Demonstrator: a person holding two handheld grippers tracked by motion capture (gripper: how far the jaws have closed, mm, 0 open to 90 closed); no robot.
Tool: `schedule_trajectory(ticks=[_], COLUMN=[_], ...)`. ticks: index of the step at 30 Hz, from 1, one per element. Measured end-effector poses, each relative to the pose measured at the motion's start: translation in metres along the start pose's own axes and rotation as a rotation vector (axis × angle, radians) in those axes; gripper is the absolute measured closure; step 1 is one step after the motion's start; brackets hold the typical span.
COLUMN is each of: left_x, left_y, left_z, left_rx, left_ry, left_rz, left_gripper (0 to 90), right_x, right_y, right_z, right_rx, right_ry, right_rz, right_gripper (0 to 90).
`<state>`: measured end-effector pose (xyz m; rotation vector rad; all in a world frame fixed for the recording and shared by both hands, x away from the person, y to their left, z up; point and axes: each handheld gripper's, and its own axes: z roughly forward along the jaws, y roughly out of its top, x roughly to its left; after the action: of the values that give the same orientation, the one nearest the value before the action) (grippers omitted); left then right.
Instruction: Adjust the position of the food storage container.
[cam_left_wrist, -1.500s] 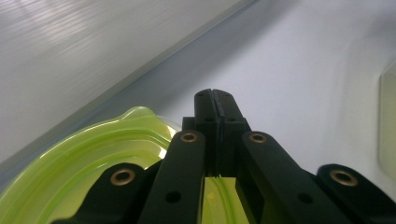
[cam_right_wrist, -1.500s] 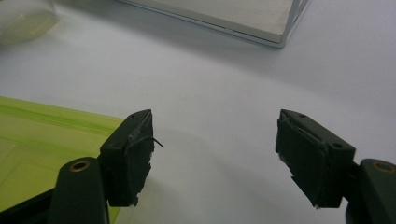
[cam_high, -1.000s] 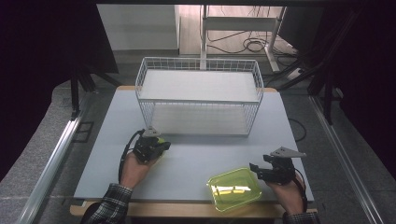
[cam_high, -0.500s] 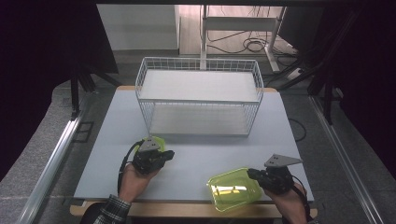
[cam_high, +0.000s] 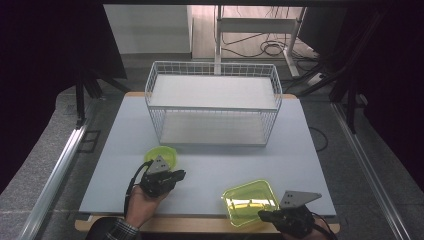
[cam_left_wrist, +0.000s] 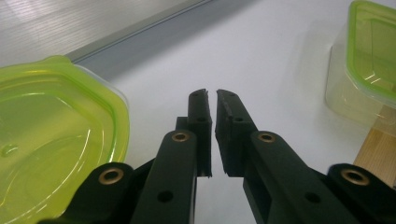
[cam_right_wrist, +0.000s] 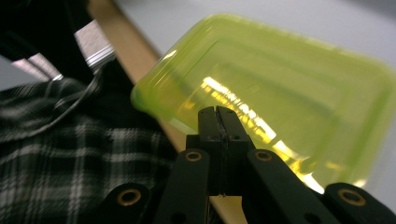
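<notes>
- Table is carrying everything; pale grey top, wooden edge running along the near side.
- Wire basket is standing at the far middle of the table, white mesh, a flat white shelf sitting inside it. Used as the landmark below.
- Rectangular container is lying in front of the basket and toward its right end, well apart from it, right at the near edge of the table. Yellow-green translucent lid on a clear body; in the left tool view it is showing at the far right, partly overhanging the wooden edge.
- Round lid is lying in front of the basket's left end, near it but not touching, flat on the table. Yellow-green, translucent; in the left tool view it is sitting just left of the jaws.
- Right tool is sitting just nearer than the rectangular container, farther from the basket than anything else. Its jaws have just been closing and are now pressed together with nothing between them; the container is looming blurred behind the tips, contact cannot be told. A plaid sleeve is showing at the left of that view.
- Left tool is hovering in front of the basket's left part, just on the near side of the round lid, partly overlapping it from above. Jaws nearly pressed together, a thin slit between the tips, pinching nothing, bare table beneath.
</notes>
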<state>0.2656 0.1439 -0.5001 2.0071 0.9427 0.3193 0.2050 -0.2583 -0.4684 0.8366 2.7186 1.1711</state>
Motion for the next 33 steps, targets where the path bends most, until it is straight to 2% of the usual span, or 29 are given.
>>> schedule_trajectory(ticks=[3, 5, 7, 11, 15, 20, 26, 30, 33], left_x=[-0.001, -0.001, 0.0, 0.001, 0.002, 0.004, 0.005, 0.006, 0.006], left_y=[-0.001, -0.002, -0.002, -0.002, -0.003, -0.004, -0.005, -0.005, -0.006], left_z=[0.0, 0.0, 0.001, 0.002, 0.002, 0.001, 0.001, 0.001, 0.0], left_rx=[0.004, 0.003, 0.005, 0.011, 0.014, 0.019, 0.024, 0.03, 0.033], left_ry=[0.002, 0.001, 0.001, -0.001, 0.001, 0.004, 0.012, 0.017, 0.022], left_rz=[0.002, 0.004, 0.001, 0.0, -0.004, -0.005, -0.001, 0.001, 0.004], left_gripper=[84.7, 84.7, 84.7, 84.7, 84.7, 84.7, 84.7, 84.7, 84.9], right_x=[0.003, 0.002, -0.002, -0.005, -0.016, -0.021, -0.036, -0.04, -0.043], right_y=[-0.006, -0.01, -0.009, -0.003, 0.01, 0.02, 0.04, 0.048, 0.061], right_z=[0.005, 0.009, 0.013, 0.017, 0.028, 0.038, 0.056, 0.063, 0.06], right_rx=[0.037, 0.057, 0.036, 0.032, 0.02, 0.02, 0.013, 0.031, 0.034], right_ry=[0.016, 0.001, 0.017, 0.005, -0.022, -0.032, -0.041, -0.034, -0.048], right_rz=[-0.015, -0.025, -0.014, -0.023, -0.025, -0.039, -0.024, 0.001, -0.013], right_gripper=[89.1, 89.1, 89.2, 89.2, 89.1, 89.2, 89.2, 89.2, 89.1])
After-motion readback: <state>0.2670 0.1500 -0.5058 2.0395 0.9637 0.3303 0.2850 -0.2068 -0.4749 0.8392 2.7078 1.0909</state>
